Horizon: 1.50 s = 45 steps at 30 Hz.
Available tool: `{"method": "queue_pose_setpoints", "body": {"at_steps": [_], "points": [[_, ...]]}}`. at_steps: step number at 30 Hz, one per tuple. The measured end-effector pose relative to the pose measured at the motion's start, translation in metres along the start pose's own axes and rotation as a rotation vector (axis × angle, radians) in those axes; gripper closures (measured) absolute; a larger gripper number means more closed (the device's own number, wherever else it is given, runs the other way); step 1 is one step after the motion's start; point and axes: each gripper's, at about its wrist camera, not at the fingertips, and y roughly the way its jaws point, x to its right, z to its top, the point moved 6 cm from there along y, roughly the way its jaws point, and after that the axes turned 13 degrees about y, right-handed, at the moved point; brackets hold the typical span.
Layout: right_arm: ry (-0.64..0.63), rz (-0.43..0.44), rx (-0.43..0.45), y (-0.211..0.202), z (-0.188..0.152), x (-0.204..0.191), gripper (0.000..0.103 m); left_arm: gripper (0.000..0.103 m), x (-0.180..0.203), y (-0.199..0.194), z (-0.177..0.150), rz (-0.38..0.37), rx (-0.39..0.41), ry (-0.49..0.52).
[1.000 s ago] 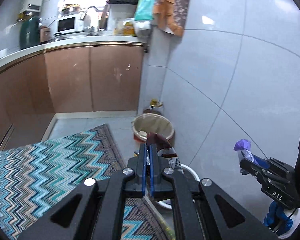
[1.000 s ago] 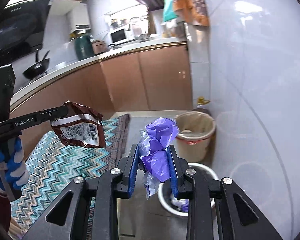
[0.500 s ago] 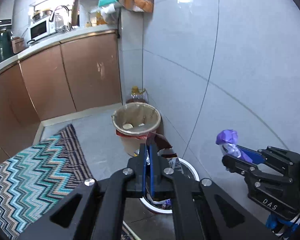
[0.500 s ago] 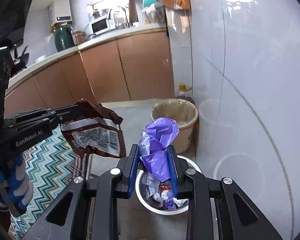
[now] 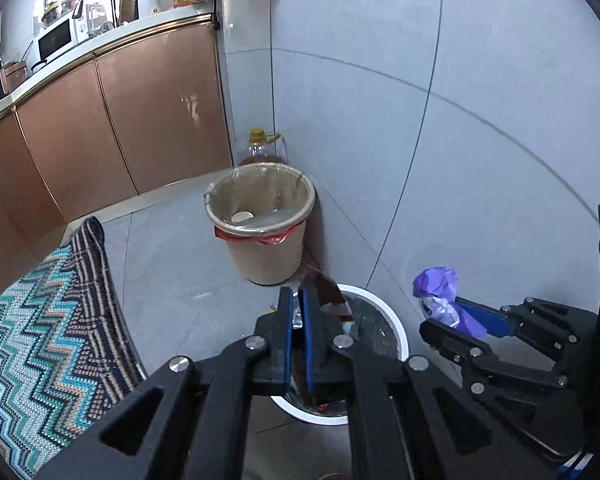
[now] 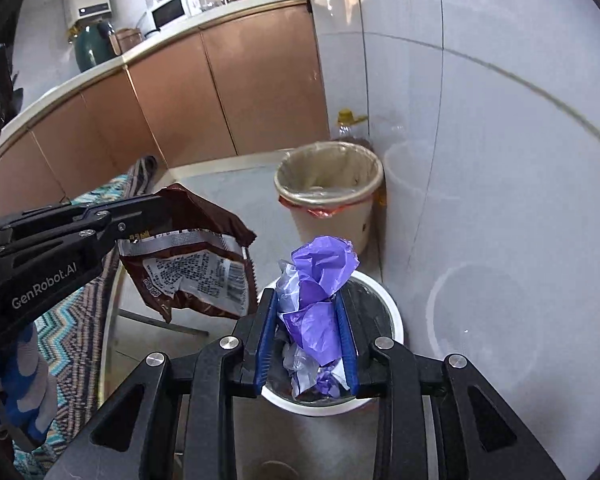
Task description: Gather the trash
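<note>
Both grippers have come closer to the white-rimmed bin (image 6: 392, 316) by the tiled wall, which now sits right below my fingers. My left gripper (image 5: 296, 300) is clenched on the brown snack wrapper (image 6: 196, 268), which hangs above the bin's near-left edge. My right gripper (image 6: 306, 300) is clamped around a crumpled purple plastic bag (image 6: 320, 280), held directly over the bin's opening, where more purple scraps lie. Just behind stands the beige lined wastebasket (image 5: 260, 224), with an oil bottle (image 5: 262, 148) in the corner beyond.
</note>
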Motion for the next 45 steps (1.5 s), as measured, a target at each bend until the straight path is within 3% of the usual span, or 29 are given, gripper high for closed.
{"method": "queue_pose_setpoints", "body": {"at_steps": [6,11,18,26,30,34,40,42,45], "points": [[-0.004,-0.025,-0.018,0.017,-0.003,0.007,0.073,0.095,0.008,0.023,0.0,-0.001,-0.033,-0.001],[-0.008,-0.05,-0.025,0.025,-0.004,0.012,0.051,0.088,0.013,0.038,-0.001,-0.027,-0.05,-0.014],[-0.004,-0.073,-0.011,0.02,-0.005,0.016,0.042,0.077,0.014,0.041,-0.003,-0.016,-0.053,-0.018],[-0.005,-0.086,0.03,0.001,0.0,0.011,0.03,0.075,0.01,0.023,-0.001,0.017,-0.024,-0.027],[-0.014,-0.102,0.062,-0.015,0.001,0.007,0.027,0.075,0.005,0.0,-0.004,0.042,0.02,-0.051],[-0.019,-0.112,0.106,-0.036,0.006,0.0,0.012,0.075,-0.005,-0.028,-0.008,0.108,0.074,-0.066],[-0.058,-0.118,0.192,-0.078,0.008,-0.024,0.009,0.075,-0.018,-0.074,-0.023,0.182,0.115,-0.062],[-0.072,-0.117,0.221,-0.093,0.007,-0.033,0.005,0.063,-0.022,-0.092,-0.03,0.205,0.125,-0.068],[-0.092,-0.112,0.265,-0.115,0.004,-0.049,0.0,0.057,-0.029,-0.118,-0.041,0.251,0.145,-0.077]]}}
